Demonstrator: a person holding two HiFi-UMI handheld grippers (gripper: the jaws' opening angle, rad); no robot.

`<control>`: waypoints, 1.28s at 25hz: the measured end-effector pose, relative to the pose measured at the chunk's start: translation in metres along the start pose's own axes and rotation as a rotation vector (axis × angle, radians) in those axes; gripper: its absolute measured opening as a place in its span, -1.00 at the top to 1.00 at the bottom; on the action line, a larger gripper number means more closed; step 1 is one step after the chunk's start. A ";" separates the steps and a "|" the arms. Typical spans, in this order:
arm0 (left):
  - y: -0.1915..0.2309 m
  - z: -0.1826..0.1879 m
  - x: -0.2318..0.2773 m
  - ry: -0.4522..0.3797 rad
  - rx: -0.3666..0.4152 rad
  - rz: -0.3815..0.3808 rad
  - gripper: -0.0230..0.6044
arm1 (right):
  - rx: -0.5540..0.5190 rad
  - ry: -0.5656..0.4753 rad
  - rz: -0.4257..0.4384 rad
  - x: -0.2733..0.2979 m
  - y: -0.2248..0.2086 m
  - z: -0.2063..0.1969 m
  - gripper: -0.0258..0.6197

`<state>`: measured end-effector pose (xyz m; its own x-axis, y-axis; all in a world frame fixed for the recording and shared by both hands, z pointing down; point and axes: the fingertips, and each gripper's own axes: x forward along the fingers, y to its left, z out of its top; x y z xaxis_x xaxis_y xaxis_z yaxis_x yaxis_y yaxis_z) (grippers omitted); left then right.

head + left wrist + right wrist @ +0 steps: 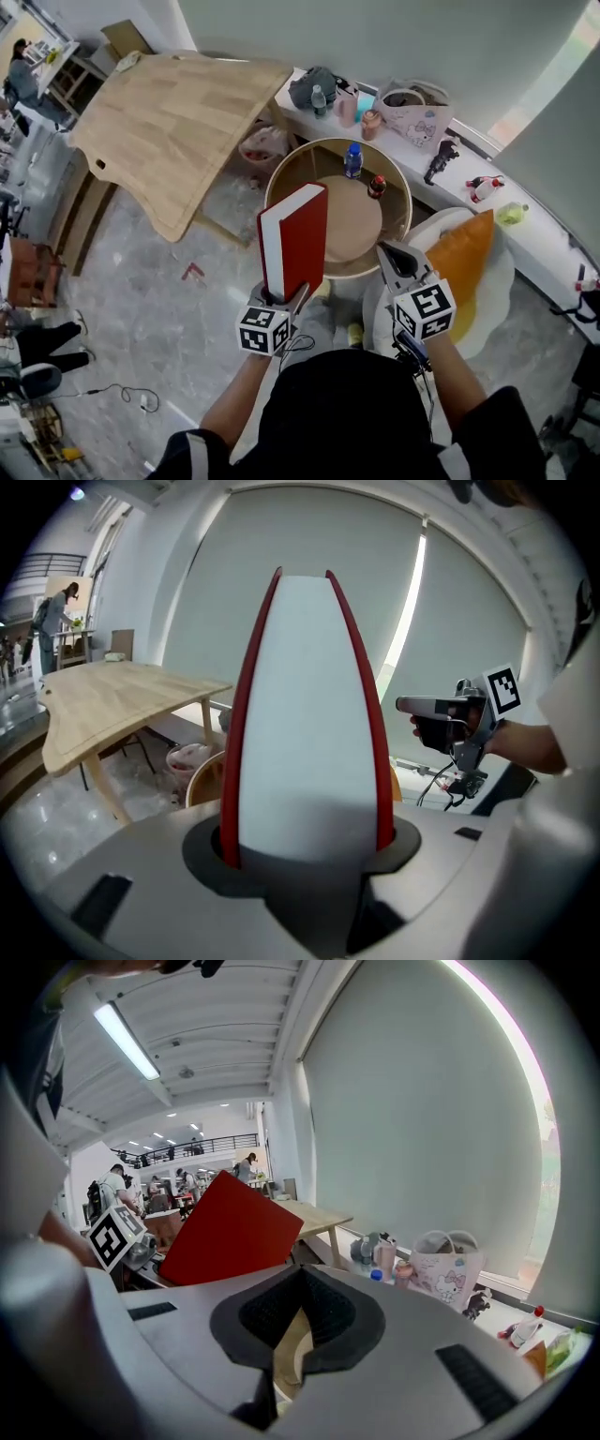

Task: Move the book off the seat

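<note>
Two bottles (353, 159) in round tray (273, 186); left fingers (298, 300) pinch book (302, 239), right fingers (339, 1314) together.

- Round wooden desk (281, 187), in the middle: a blue-capped bottle (352, 160) stands on its far part, with a small dark bottle (377, 186) just right of it.
- White ledge (539, 251) along the far right wall: a grey bag (312, 86), a pink cup (348, 110), a printed tote bag (415, 114) and a spray bottle (483, 187) (other small items are unclear).
- Seat (495, 286), white, on the right: an orange cushion (464, 258) lies on it.
- Large wooden desk (169, 122), far left, its top mostly bare.
- Floor (159, 309), grey marbled: a red mark (193, 272) and a thin cable (117, 394).
</note>
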<state>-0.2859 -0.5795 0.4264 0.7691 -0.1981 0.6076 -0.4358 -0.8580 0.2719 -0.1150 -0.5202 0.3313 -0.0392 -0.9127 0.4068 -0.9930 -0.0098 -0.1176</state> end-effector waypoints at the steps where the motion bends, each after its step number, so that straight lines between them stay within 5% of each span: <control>1: 0.005 0.002 0.009 0.014 0.001 -0.023 0.14 | 0.010 0.005 -0.018 0.007 -0.003 0.001 0.90; 15: 0.065 0.008 0.131 0.217 -0.023 -0.267 0.14 | 0.096 0.072 -0.214 0.078 -0.050 -0.006 0.90; 32: 0.079 -0.099 0.256 0.480 -0.143 -0.408 0.14 | 0.214 0.171 -0.290 0.105 -0.083 -0.100 0.90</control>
<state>-0.1700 -0.6514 0.6772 0.6056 0.3931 0.6919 -0.2367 -0.7411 0.6283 -0.0476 -0.5743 0.4742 0.2035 -0.7783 0.5940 -0.9205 -0.3588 -0.1547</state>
